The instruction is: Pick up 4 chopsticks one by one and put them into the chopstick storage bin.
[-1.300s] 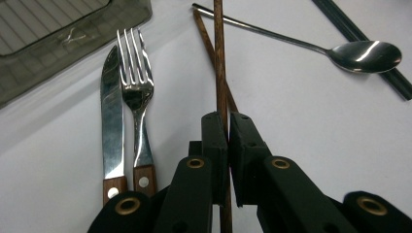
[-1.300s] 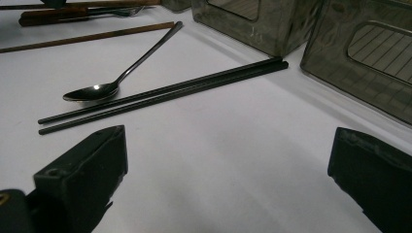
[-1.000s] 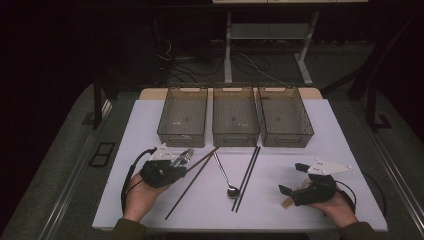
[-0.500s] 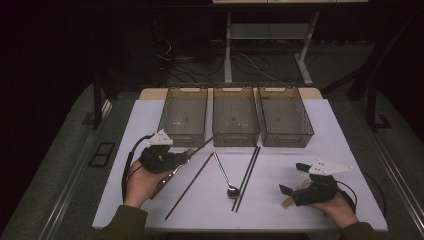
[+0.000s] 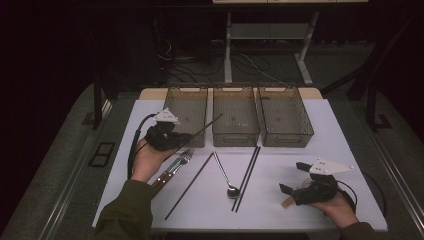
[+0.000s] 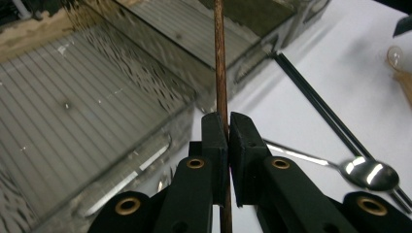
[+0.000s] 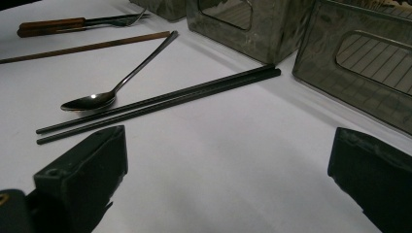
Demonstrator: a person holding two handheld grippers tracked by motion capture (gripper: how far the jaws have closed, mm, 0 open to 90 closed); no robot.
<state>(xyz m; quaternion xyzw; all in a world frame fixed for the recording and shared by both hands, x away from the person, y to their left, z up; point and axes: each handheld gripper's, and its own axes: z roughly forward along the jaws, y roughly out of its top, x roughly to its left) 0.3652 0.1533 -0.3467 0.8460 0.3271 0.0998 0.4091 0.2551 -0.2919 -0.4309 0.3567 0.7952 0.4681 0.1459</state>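
the left gripper (image 5: 192,134) is clamped tight on a brown chopstick (image 5: 207,126) — in the left gripper view the two black jaws pinch the thin wooden stick (image 6: 221,73) between them with almost no gap, and the stick runs straight on ahead over the bins. from the high view this gripper is raised just in front of the left bin (image 5: 186,107), and the chopstick's free end slants up and to the right, towards the gap between the left bin and the middle bin (image 5: 235,112). a third bin (image 5: 284,112) stands at the right of the row, all three side by side at the far part of the white table (image 5: 310,150).

on the table lie a second brown chopstick (image 5: 190,186), a spoon (image 5: 225,175) with its bowl towards the person, and a pair of black chopsticks (image 5: 248,175) just beside the spoon. a fork and a wooden-handled utensil (image 5: 172,167) rest beneath the left hand (image 5: 145,160).

the right gripper (image 5: 294,179) sits low at the right near edge of the table — its jaws stand wide apart with nothing between them, only bare white table in the right gripper view.
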